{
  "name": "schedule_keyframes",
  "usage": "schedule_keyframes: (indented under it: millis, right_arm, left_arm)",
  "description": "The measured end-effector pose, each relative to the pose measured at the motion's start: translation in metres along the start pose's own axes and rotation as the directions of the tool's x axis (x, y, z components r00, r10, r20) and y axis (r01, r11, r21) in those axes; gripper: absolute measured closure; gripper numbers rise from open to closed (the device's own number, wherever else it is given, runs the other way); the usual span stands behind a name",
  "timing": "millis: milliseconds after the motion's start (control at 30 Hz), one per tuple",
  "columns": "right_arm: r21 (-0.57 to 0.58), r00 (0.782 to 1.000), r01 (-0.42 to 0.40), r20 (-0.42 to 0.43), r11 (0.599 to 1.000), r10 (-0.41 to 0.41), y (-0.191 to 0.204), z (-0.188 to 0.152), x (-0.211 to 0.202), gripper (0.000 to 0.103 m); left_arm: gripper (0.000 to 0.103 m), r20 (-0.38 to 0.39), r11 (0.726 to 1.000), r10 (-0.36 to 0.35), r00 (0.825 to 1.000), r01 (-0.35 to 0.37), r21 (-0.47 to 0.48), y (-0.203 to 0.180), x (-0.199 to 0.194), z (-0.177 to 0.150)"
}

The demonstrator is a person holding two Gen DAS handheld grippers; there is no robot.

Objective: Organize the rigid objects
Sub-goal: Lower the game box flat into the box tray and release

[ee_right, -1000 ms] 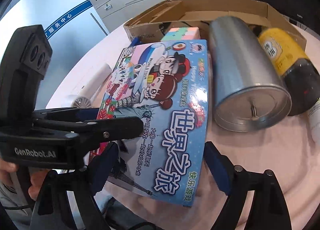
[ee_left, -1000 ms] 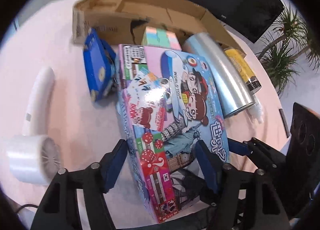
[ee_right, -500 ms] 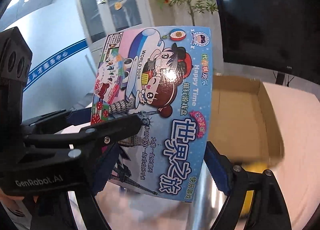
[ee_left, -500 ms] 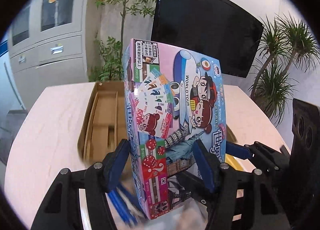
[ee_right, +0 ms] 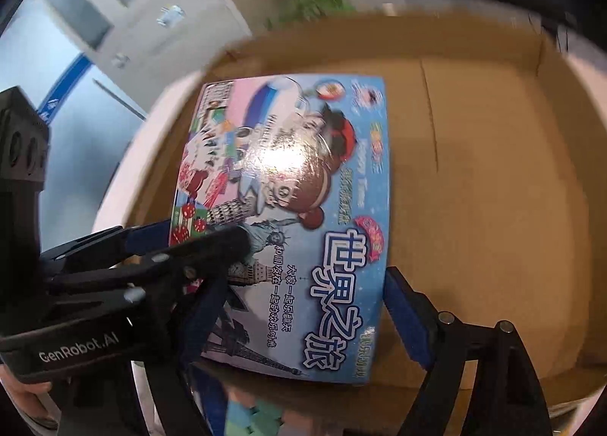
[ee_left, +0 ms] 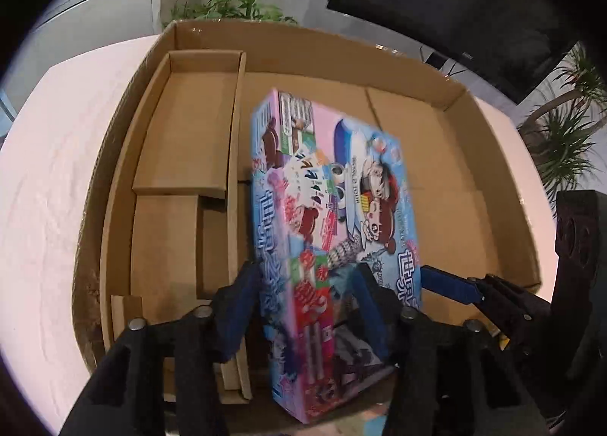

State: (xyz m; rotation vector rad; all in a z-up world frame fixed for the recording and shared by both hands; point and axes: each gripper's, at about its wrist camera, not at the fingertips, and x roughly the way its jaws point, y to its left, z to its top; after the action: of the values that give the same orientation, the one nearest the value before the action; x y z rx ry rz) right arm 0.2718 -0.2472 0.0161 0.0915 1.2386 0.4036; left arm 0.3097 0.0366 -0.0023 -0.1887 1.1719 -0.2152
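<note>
Above the cardboard box (ee_left: 493,185), in its wide right compartment, hangs the game box (ee_left: 334,216) — stiff, glossy, probably light. Left gripper (ee_left: 307,307) and right gripper (ee_right: 307,307) each pinch its near end; slick film — hold the edges.

- Game box (ee_left: 334,216) lifted off the counter, then tipped forward from upright
- Game box now held over the open cardboard box (ee_left: 447,185), both tongs carried along
</note>
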Motion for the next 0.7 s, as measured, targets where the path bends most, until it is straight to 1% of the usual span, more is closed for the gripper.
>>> schedule_keyframes:
  millis: [33,133,233,267,300,333,367,400,433,467,500,533,567,600,633,667,700]
  right_arm:
    - [0.004,1.000,-0.006,0.008,1.000,0.006,-0.003,-0.002,0.000,0.022]
    - [-0.041,1.000,0.006,0.019,0.999,-0.005,0.002,-0.003,-0.008,0.025]
    - [-0.075,1.000,-0.021,0.018,0.997,0.022,0.007,-0.005,-0.015,0.025]
    - [-0.076,0.999,-0.029,0.014,0.997,0.030,0.009,-0.003,-0.013,0.025]
    - [-0.067,0.998,-0.057,-0.024,0.996,0.055,0.015,0.002,-0.003,0.025]
    - [-0.059,0.996,-0.079,-0.045,0.995,0.076,0.005,0.002,-0.004,0.026]
    - [-0.069,0.996,-0.083,-0.032,0.994,0.081,0.005,0.003,-0.008,0.026]
    - [-0.080,0.998,-0.057,-0.030,0.995,0.055,0.008,-0.004,-0.012,0.026]
    - [-0.079,0.998,-0.054,-0.019,0.995,0.053,0.008,-0.008,-0.017,0.026]
    - [-0.077,0.998,-0.067,0.009,0.995,0.068,0.008,-0.012,-0.029,0.025]
    - [-0.085,0.995,-0.075,0.056,0.994,0.080,0.008,-0.015,-0.048,0.024]
    - [-0.095,0.992,-0.064,0.098,0.993,0.073,0.007,-0.020,-0.066,0.018]
    - [-0.111,0.984,-0.039,0.167,0.993,0.058,0.004,-0.035,-0.095,0.008]
    - [-0.121,0.974,-0.019,0.223,0.992,0.046,0.001,-0.046,-0.116,0.003]
    - [-0.126,0.961,0.001,0.273,0.992,0.034,-0.004,-0.060,-0.135,0.001]
    - [-0.114,0.944,0.029,0.331,0.993,0.010,-0.014,-0.083,-0.158,0.000]
    - [-0.098,0.936,0.048,0.351,0.994,-0.011,-0.017,-0.091,-0.165,0.000]
  left_arm:
    - [0.054,0.000,1.000,0.001,1.000,-0.001,-0.003,-0.001,-0.001,0.000]
    - [0.058,0.008,1.000,-0.001,1.000,0.001,-0.013,0.002,-0.009,-0.003]
    - [0.058,0.036,0.999,0.005,0.999,-0.004,-0.034,0.009,-0.024,-0.011]
    - [0.058,0.052,1.000,0.004,0.999,-0.003,-0.028,0.009,-0.032,-0.012]
    - [0.058,0.076,1.000,-0.001,0.997,0.002,-0.014,0.007,-0.041,-0.016]
    - [0.058,0.099,1.000,-0.003,0.995,0.003,0.002,0.007,-0.051,-0.021]
    - [0.058,0.115,1.000,0.008,0.993,-0.010,0.014,0.004,-0.059,-0.026]
    - [0.058,0.128,0.999,0.026,0.991,-0.029,0.020,0.003,-0.067,-0.032]
    - [0.058,0.142,0.999,0.031,0.989,-0.035,0.023,0.003,-0.074,-0.039]
    - [0.058,0.167,0.999,0.022,0.986,-0.027,0.027,0.001,-0.084,-0.050]
    - [0.057,0.189,0.999,0.013,0.982,-0.019,0.029,0.001,-0.091,-0.057]
    - [0.055,0.221,0.999,0.008,0.975,-0.017,0.035,-0.002,-0.102,-0.068]
    - [0.049,0.258,0.999,0.002,0.966,-0.014,0.046,-0.007,-0.113,-0.080]
    - [0.028,0.284,0.999,-0.006,0.959,-0.010,0.054,-0.011,-0.120,-0.088]
    - [0.016,0.312,0.998,-0.012,0.950,-0.006,0.056,-0.016,-0.127,-0.098]
    - [0.005,0.347,0.998,-0.018,0.938,-0.004,0.062,-0.026,-0.134,-0.114]
    - [0.005,0.356,0.997,-0.025,0.934,0.000,0.071,-0.033,-0.134,-0.120]
